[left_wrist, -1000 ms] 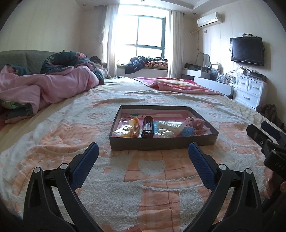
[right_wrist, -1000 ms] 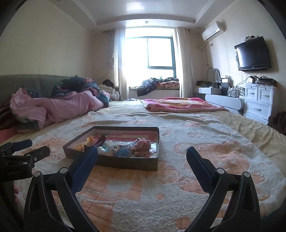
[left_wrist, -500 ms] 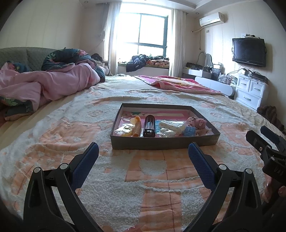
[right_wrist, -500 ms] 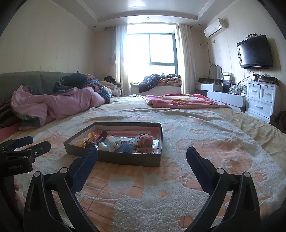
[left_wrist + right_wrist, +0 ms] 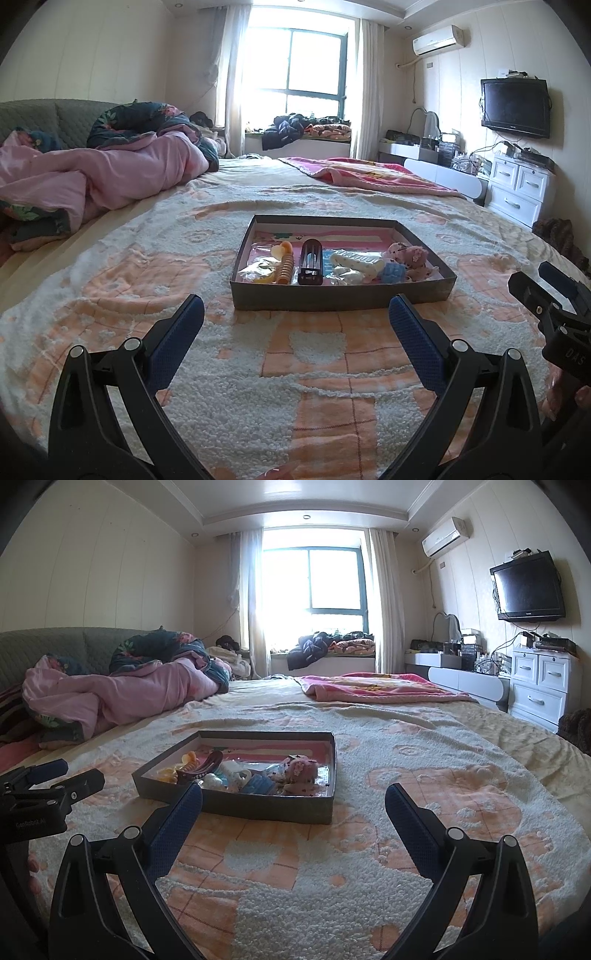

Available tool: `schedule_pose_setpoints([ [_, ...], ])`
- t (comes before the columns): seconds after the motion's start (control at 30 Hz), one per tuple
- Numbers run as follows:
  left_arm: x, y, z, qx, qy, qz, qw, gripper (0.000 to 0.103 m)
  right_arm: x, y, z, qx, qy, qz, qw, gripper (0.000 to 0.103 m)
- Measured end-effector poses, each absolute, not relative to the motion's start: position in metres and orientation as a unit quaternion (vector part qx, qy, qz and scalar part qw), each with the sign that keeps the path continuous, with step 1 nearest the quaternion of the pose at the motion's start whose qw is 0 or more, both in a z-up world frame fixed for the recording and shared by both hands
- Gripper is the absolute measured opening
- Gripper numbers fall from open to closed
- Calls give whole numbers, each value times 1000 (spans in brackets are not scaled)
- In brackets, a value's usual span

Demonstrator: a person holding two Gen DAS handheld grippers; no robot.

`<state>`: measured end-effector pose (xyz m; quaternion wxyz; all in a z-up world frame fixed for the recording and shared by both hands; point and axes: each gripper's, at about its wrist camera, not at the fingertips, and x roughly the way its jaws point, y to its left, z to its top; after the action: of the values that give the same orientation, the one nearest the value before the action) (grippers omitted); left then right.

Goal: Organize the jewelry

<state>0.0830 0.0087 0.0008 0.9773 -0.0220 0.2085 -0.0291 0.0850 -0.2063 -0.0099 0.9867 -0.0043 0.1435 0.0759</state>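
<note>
A shallow dark box [image 5: 340,295] lies on the bed, ahead of both grippers; it also shows in the right wrist view [image 5: 266,806]. It holds an orange spiral clip [image 5: 286,269], a dark brown hair claw [image 5: 311,260], a white clip [image 5: 356,261], a blue piece [image 5: 391,273] and a pink fluffy accessory [image 5: 410,258]. My left gripper [image 5: 295,339] is open and empty, short of the box's near wall. My right gripper [image 5: 293,823] is open and empty, to the right of the box; it also shows at the right edge of the left wrist view [image 5: 550,284].
The bed has a white and orange fleece blanket [image 5: 314,369]. A pink quilt [image 5: 92,184] is heaped at the left. A pink blanket [image 5: 369,173] lies at the far side. White drawers [image 5: 517,192] and a wall TV [image 5: 515,107] are at the right.
Both grippers have risen and tilted a little, so the box sits lower in both views. Both stay open and empty. The box and its contents have not moved.
</note>
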Motion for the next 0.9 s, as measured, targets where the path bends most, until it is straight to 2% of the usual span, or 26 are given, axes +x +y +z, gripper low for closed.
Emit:
schedule_pose_setpoints([
  [0.9, 83, 12, 2, -22, 209, -26, 977, 92, 86, -204, -14, -6, 147, 80, 986, 97],
])
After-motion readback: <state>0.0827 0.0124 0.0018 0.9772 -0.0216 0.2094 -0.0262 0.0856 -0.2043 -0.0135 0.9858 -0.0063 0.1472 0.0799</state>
